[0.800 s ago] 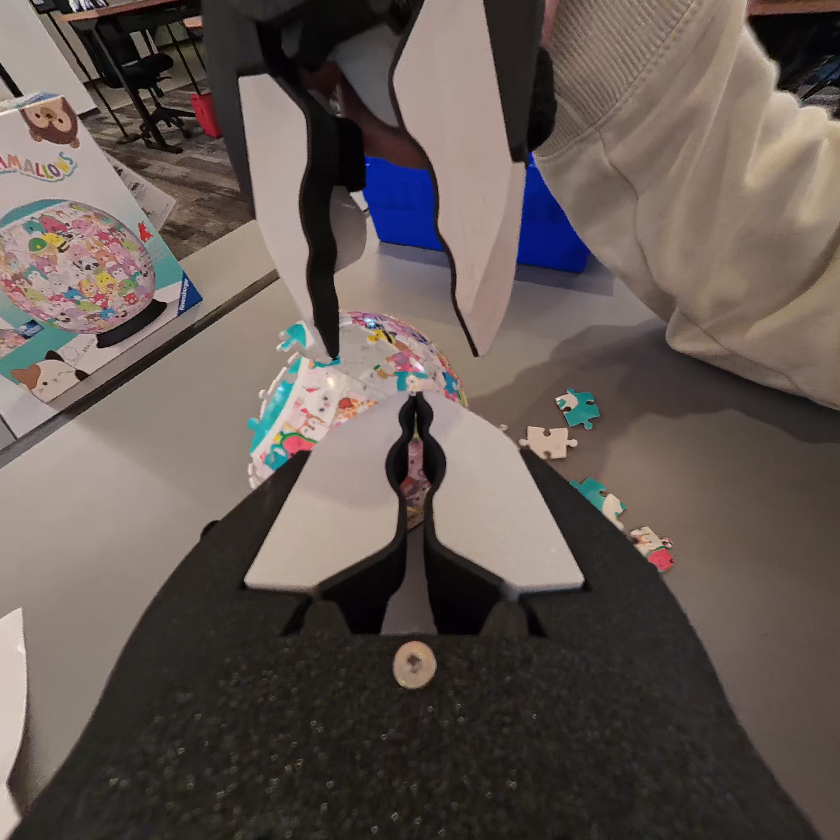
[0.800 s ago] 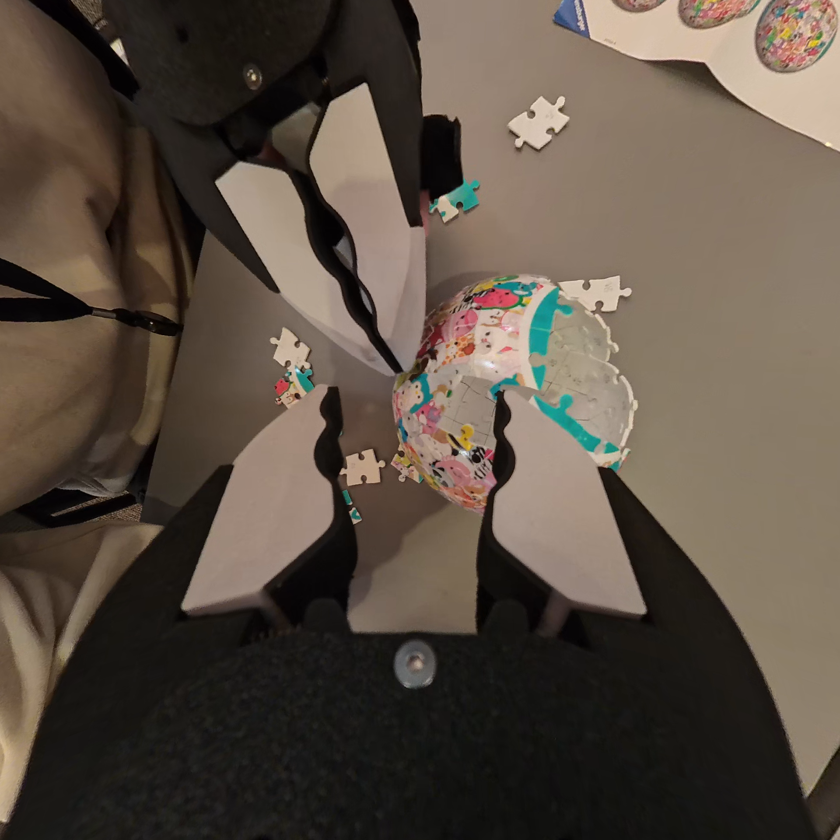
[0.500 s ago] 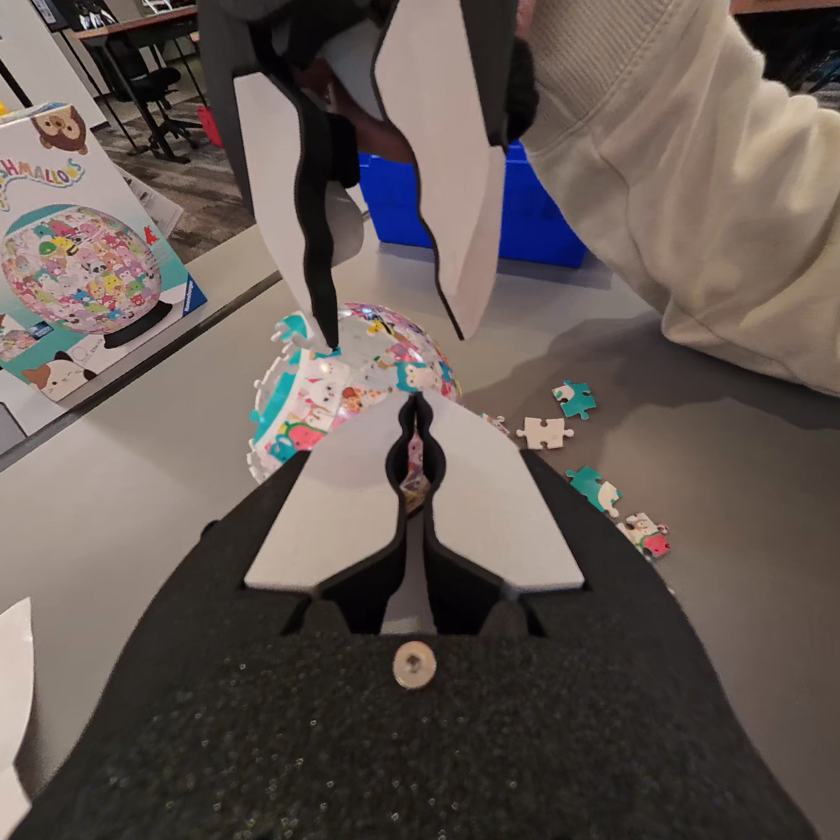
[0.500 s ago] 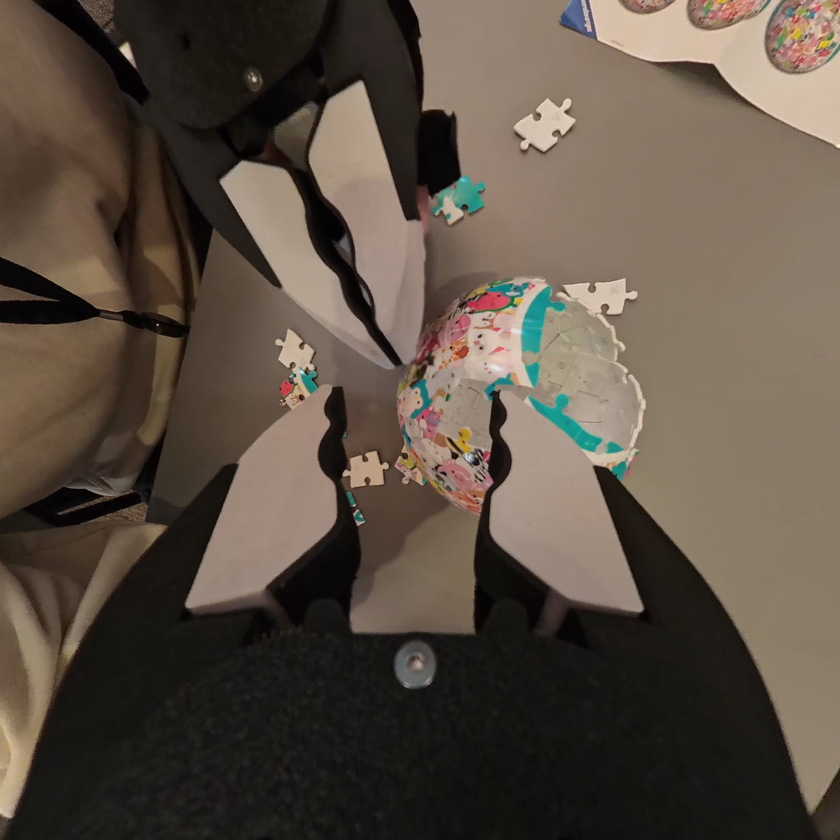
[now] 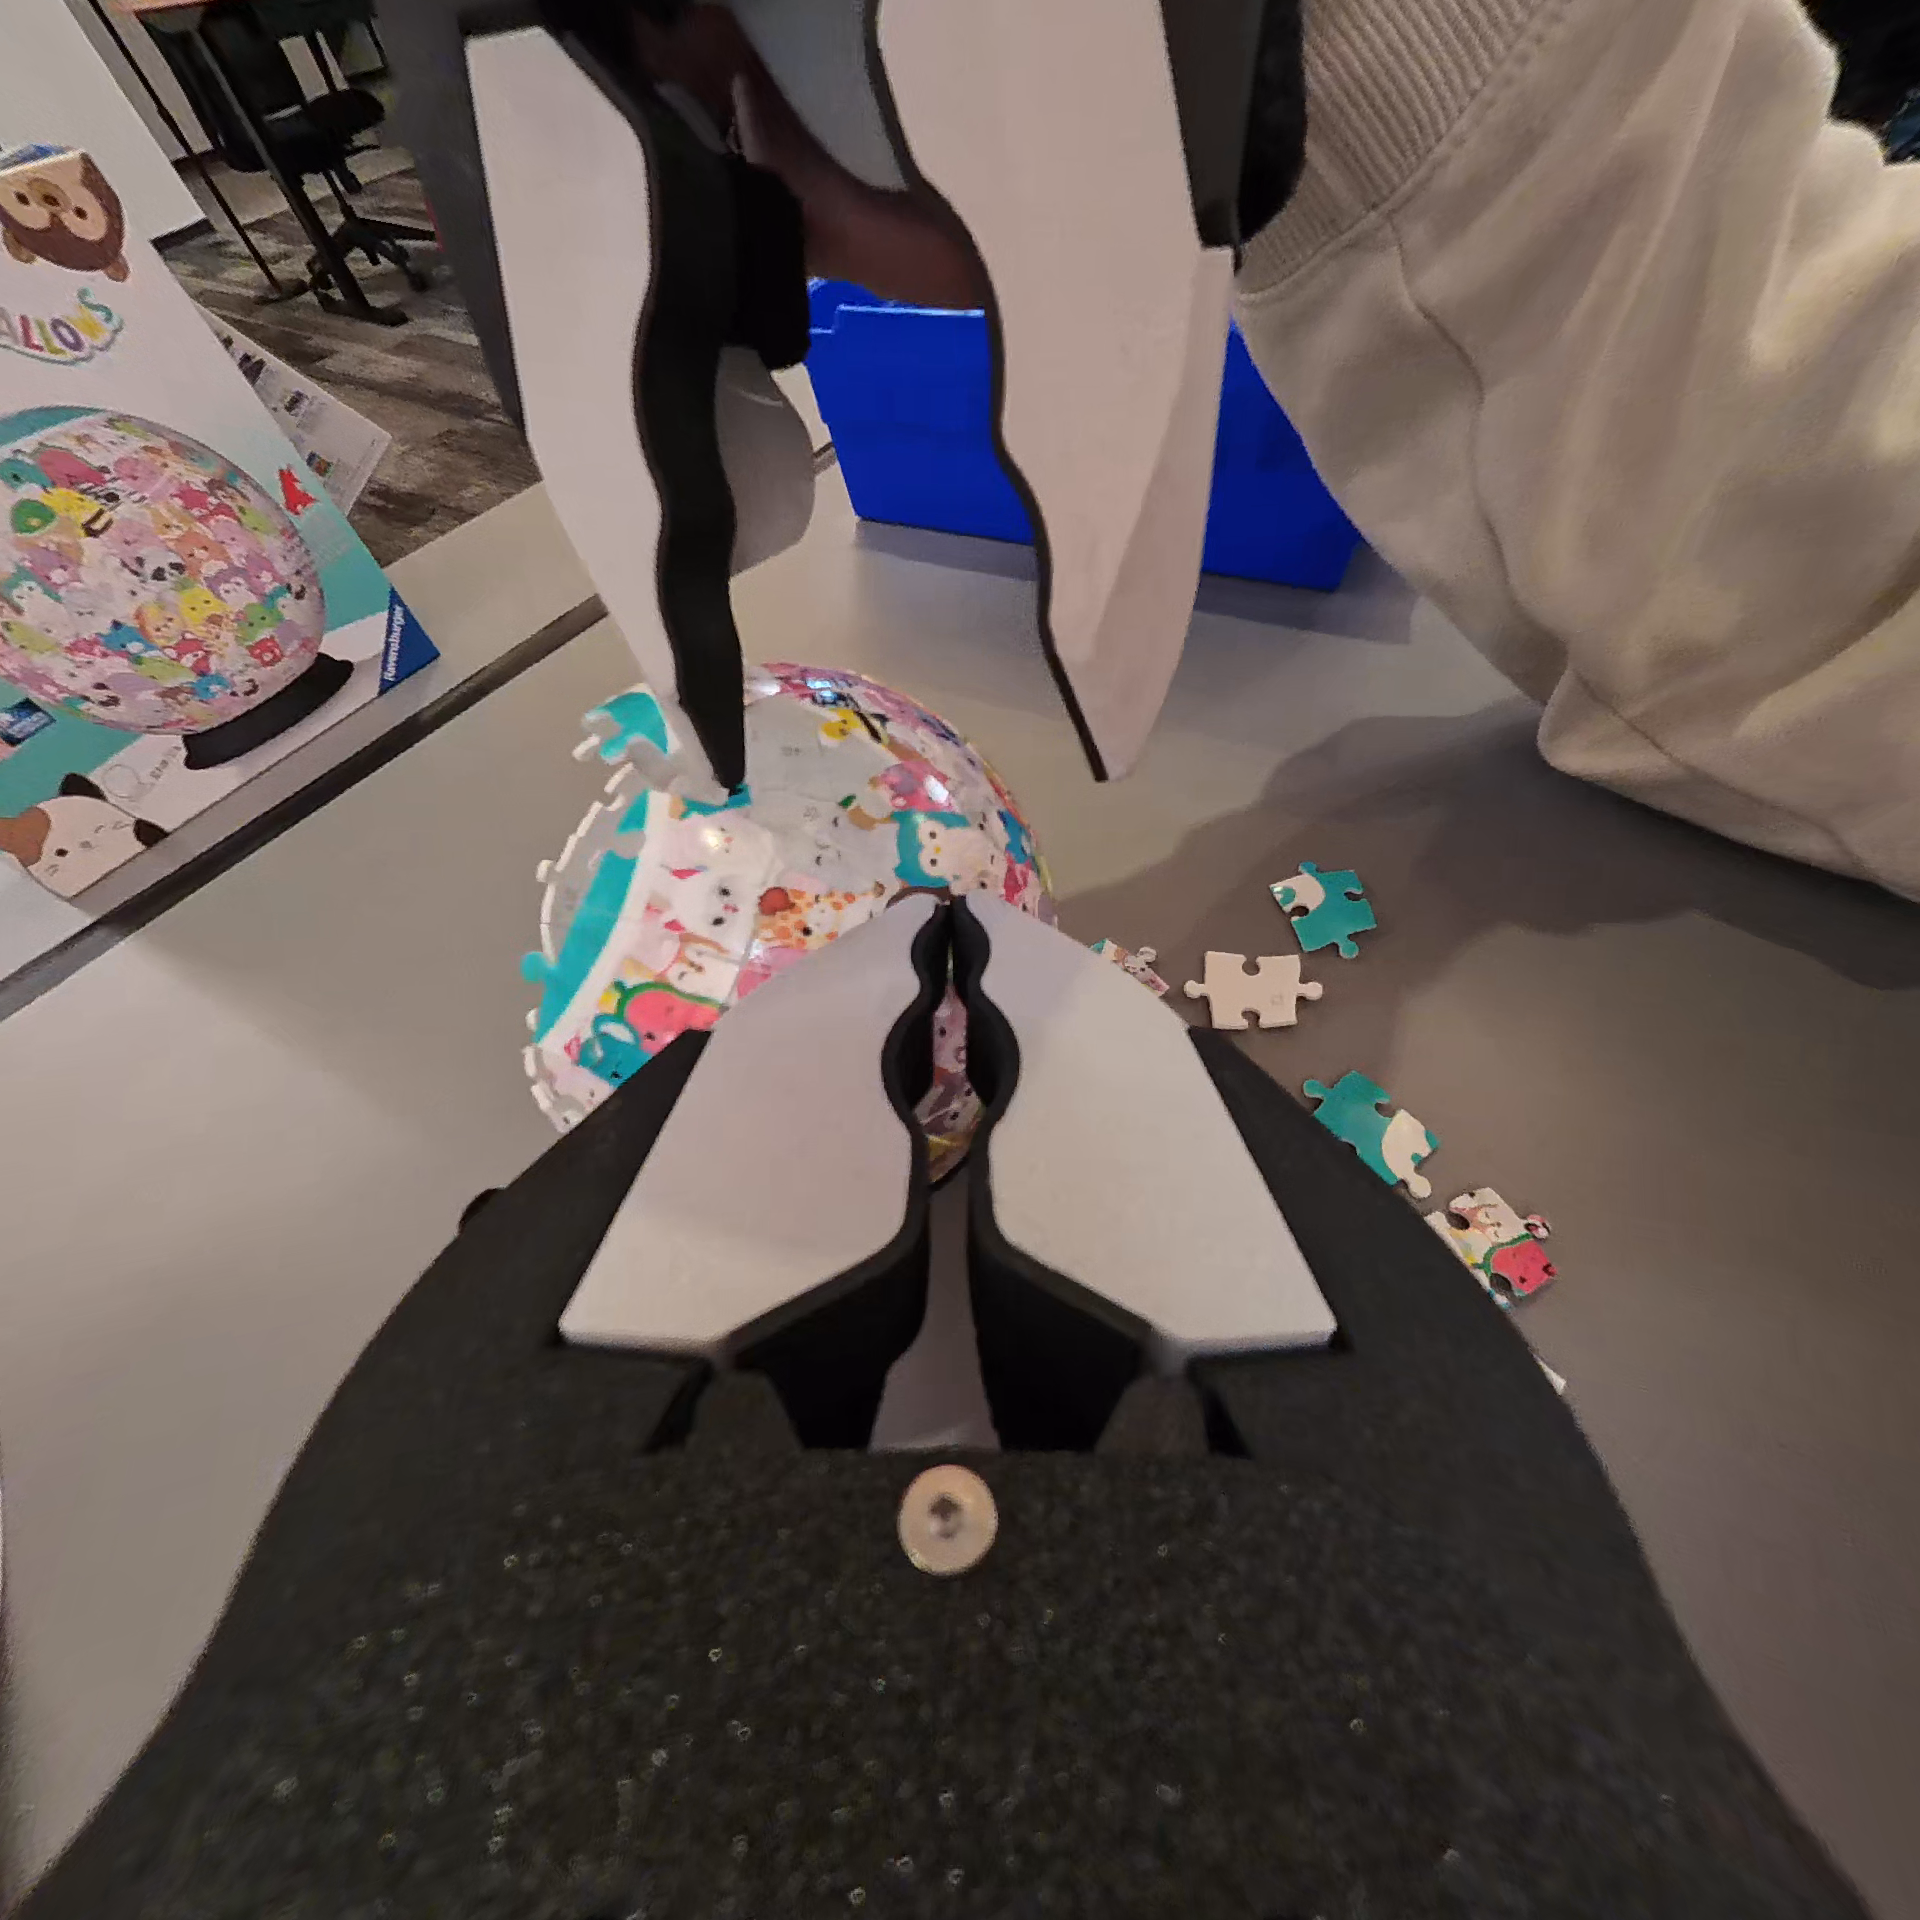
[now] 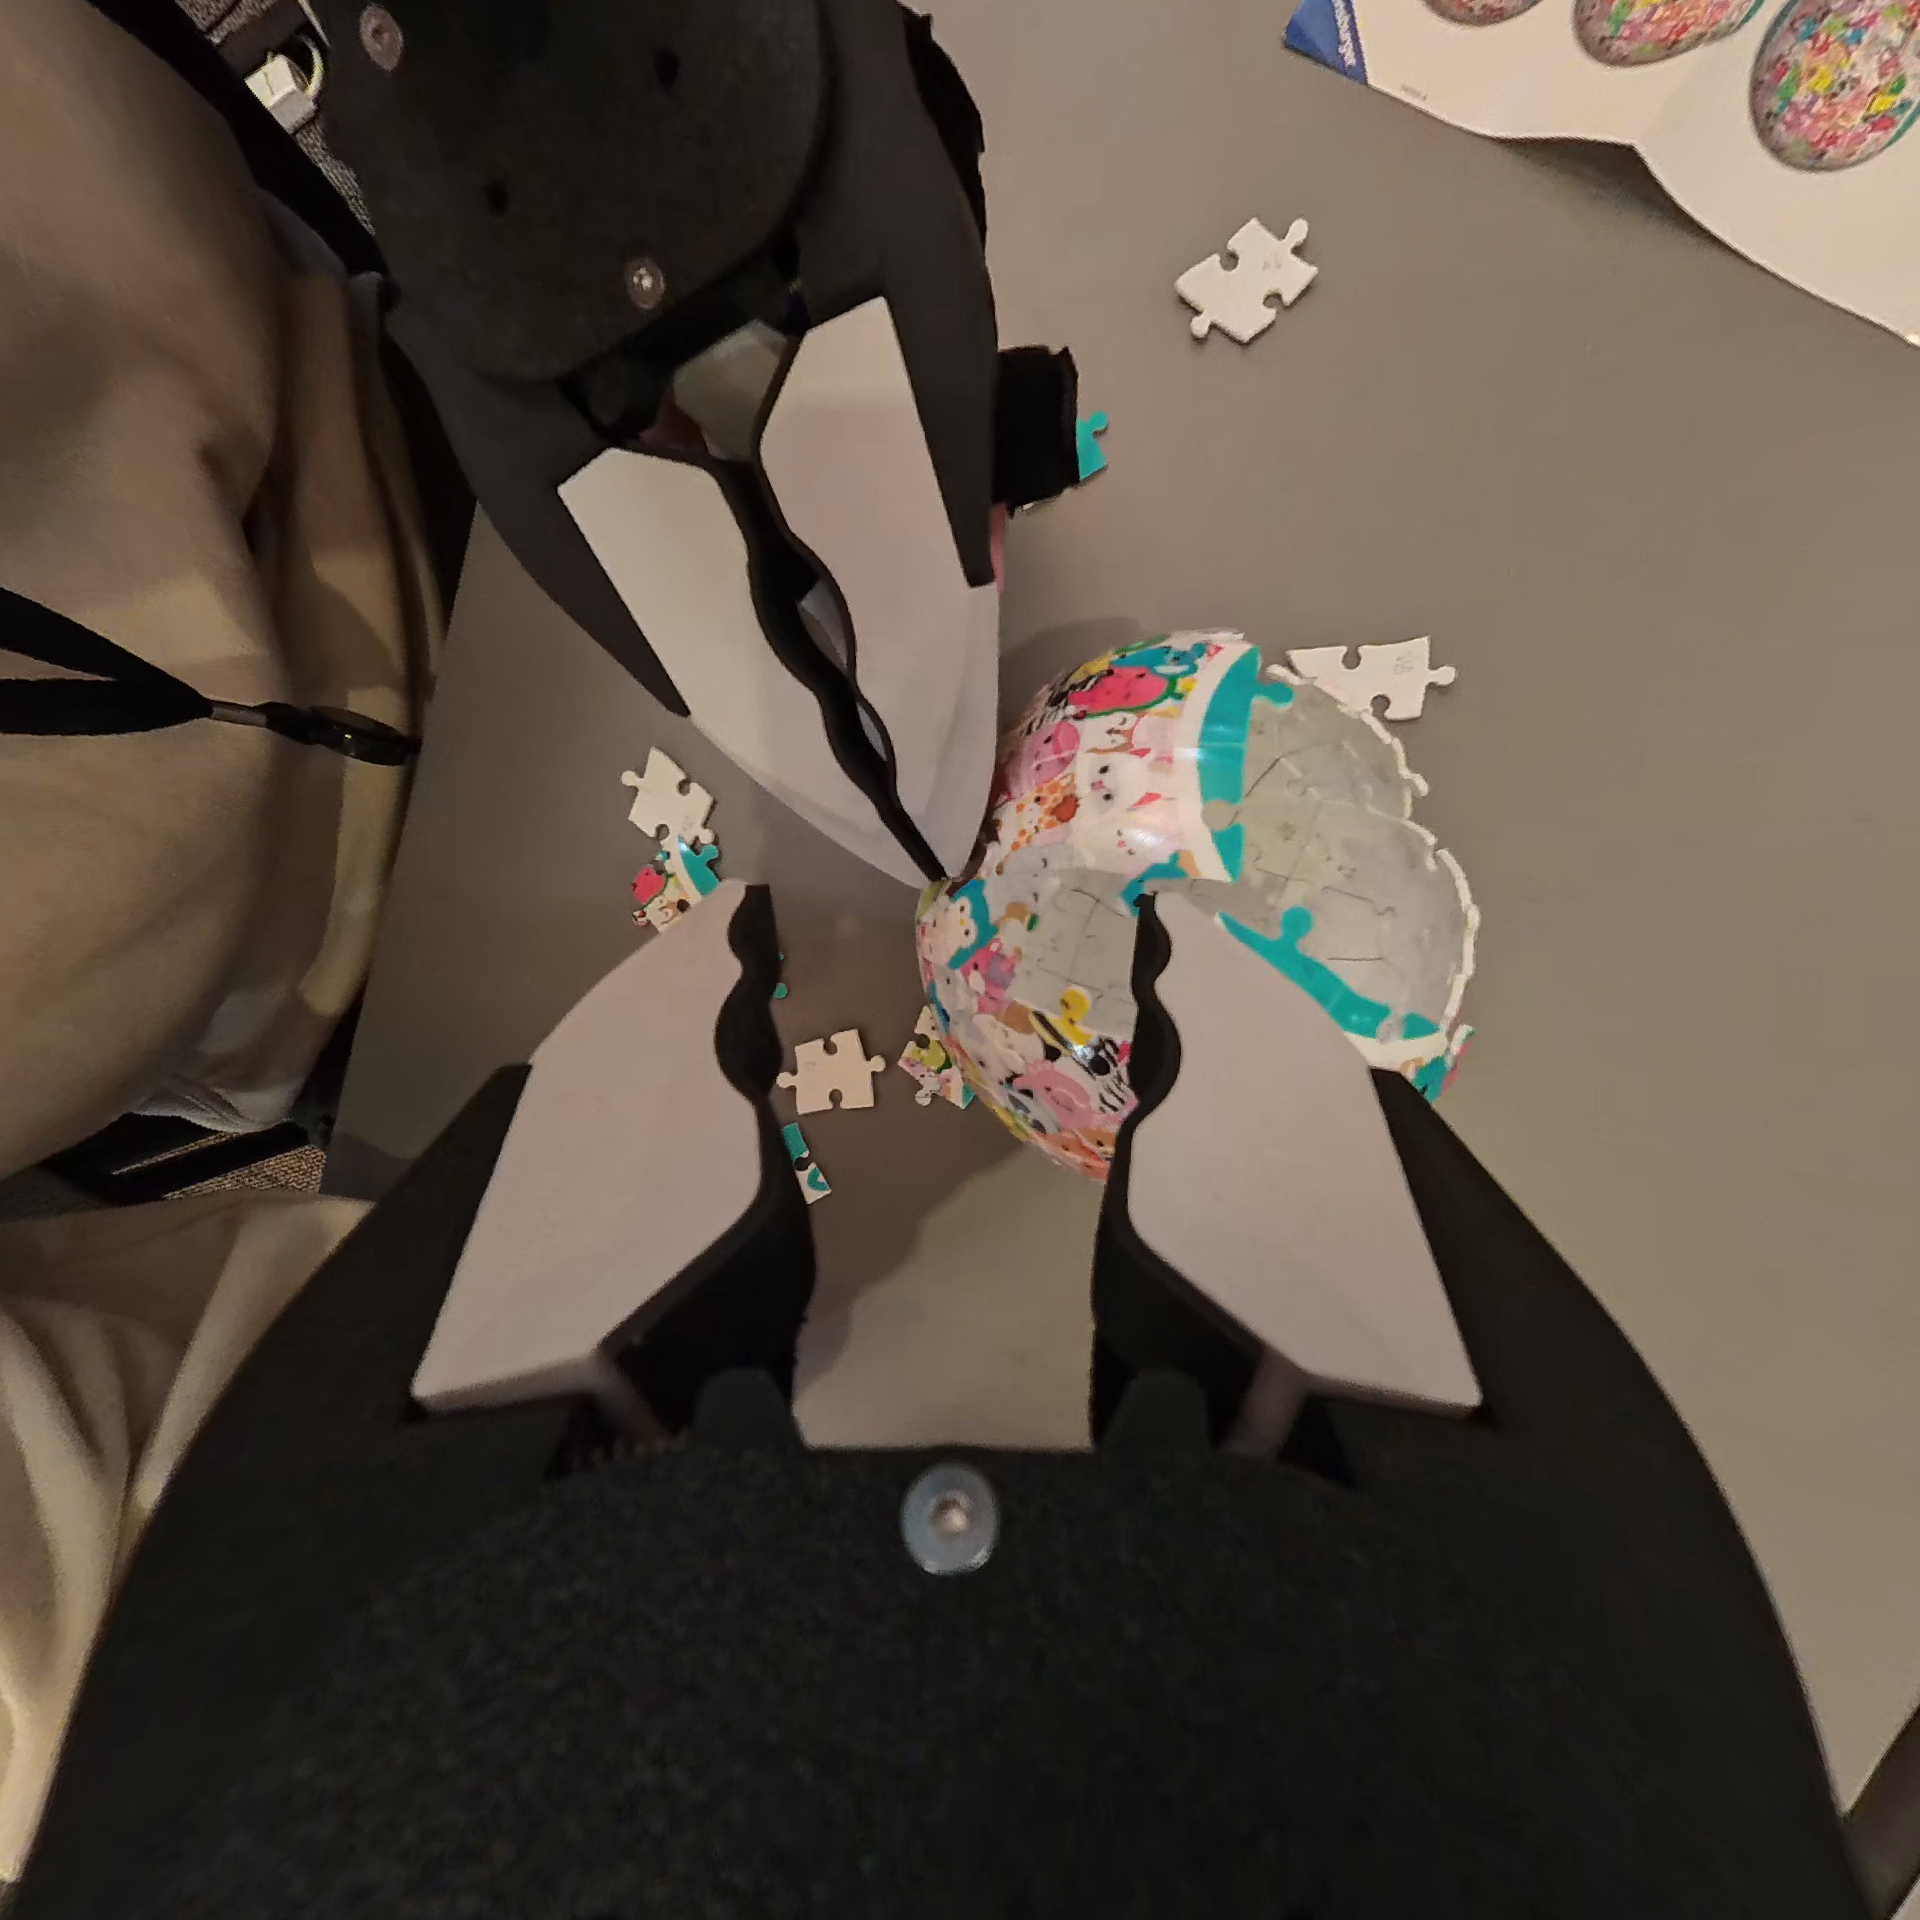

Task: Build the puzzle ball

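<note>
The half-built puzzle ball [image 5: 790, 862] is a colourful open shell lying on its side on the grey table [image 5: 260, 1091]. In the right wrist view the ball [image 6: 1091, 769] shows its grey inside and a gap in its wall. My left gripper [image 5: 948, 914] is shut, with its tips against the ball's near side; they also show in the right wrist view [image 6: 940, 868]. I cannot tell whether a piece is between them. My right gripper [image 6: 948, 899] is open above the ball, one fingertip [image 6: 1143, 914] at the edge of the gap. It is also in the left wrist view [image 5: 914, 777].
Several loose pieces [image 5: 1257, 987] lie right of the ball, others around it [image 6: 1247, 281]. The puzzle box [image 5: 156, 623] stands far left. A blue bin [image 5: 935, 436] is behind. A leaflet [image 6: 1714, 104] lies at the table's far side. A person's cream sleeve [image 5: 1610, 468] rests at right. My left and right fingertips are right by each other.
The shut left gripper has edged a little closer against the ball, and the ball has shifted slightly. The right gripper stays open over it with the same gap.
</note>
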{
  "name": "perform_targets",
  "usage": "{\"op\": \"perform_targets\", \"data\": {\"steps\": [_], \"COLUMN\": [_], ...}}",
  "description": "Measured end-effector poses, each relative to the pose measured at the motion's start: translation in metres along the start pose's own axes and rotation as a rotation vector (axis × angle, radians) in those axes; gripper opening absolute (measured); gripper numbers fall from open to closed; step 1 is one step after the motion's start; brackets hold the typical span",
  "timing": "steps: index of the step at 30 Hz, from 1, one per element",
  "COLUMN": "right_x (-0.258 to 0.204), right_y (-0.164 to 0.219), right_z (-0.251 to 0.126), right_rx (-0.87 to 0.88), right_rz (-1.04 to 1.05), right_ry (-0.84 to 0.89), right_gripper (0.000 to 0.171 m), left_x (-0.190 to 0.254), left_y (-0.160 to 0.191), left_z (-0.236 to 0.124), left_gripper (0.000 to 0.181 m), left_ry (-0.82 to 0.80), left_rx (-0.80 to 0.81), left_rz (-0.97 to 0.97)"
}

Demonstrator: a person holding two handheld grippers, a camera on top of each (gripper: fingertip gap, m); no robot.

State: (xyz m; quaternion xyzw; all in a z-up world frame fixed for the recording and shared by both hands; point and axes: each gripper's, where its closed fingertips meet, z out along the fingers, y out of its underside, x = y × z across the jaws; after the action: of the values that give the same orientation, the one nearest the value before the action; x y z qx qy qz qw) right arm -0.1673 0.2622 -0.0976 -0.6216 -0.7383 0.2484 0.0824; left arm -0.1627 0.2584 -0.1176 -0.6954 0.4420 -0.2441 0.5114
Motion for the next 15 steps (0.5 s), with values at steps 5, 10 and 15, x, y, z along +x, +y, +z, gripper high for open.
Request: {"op": "perform_targets", "data": {"steps": [5, 10, 15], "right_x": [-0.001, -0.003, -0.002], "right_y": [0.001, 0.001, 0.001], "right_z": [0.000, 0.000, 0.000], "right_rx": [-0.003, -0.009, -0.009], "right_rz": [0.000, -0.002, -0.004], "right_ry": [-0.001, -0.008, -0.001], "right_gripper": [0.066, 0.064, 0.061], "left_x": [0.000, -0.006, -0.014], "left_y": [-0.004, -0.005, -0.011], "left_z": [-0.001, -0.003, -0.013], "left_gripper": [0.000, 0.000, 0.000], "left_ry": [-0.016, -0.036, -0.058], "left_rx": [0.005, 0.005, 0.035], "left_rz": [0.020, -0.001, 0.022]}}
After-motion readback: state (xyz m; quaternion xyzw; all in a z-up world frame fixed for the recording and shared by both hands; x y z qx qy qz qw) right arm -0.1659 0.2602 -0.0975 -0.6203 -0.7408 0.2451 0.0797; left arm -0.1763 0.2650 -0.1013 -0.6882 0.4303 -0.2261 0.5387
